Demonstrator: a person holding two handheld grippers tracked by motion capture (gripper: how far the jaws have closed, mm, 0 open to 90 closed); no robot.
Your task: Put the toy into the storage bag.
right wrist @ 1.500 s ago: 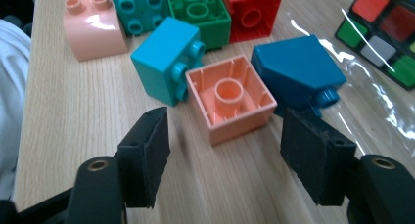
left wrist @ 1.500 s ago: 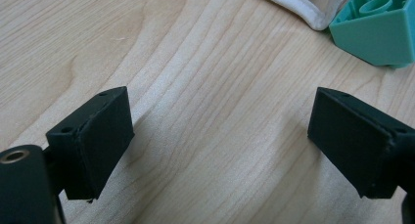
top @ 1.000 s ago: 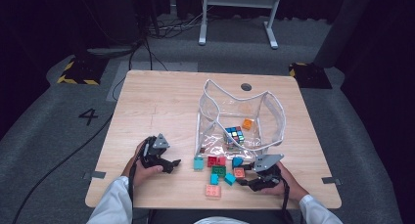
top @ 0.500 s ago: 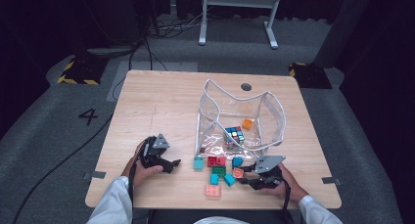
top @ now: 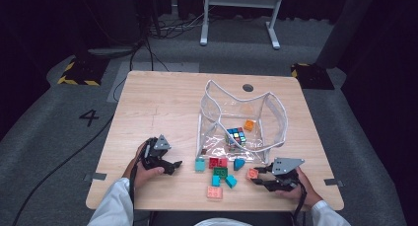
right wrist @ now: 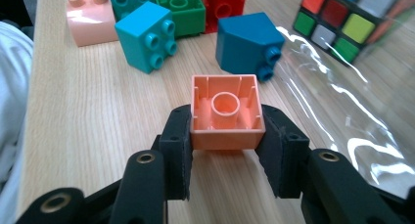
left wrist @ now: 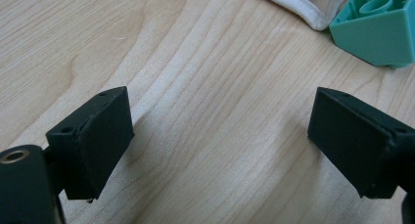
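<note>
My right gripper (top: 255, 176) (right wrist: 225, 132) is shut on a salmon-orange brick (top: 252, 173) (right wrist: 225, 111), hollow underside toward the camera; its jaws have just been closing on it. It sits near the table's front edge, right of a cluster of bricks: red (top: 217, 162), green (top: 220, 172), blue (top: 238, 163), teal (top: 199, 164), pink (top: 214, 192). My left gripper (top: 174, 166) (left wrist: 220, 136) rests open on the bare wood at front left, nothing between its jaws; a teal brick (left wrist: 377, 28) lies beyond it.
A clear plastic bag (top: 276, 112) with a white rim stands open behind the bricks, holding a Rubik's cube (top: 236, 135) (right wrist: 352, 18) and an orange brick (top: 249, 125). The wooden table (top: 162, 102) has a cable hole (top: 248, 88) at the back.
The right gripper's jaws closed on the salmon-orange brick, and it shifted to the right with it. The left gripper has not moved.
</note>
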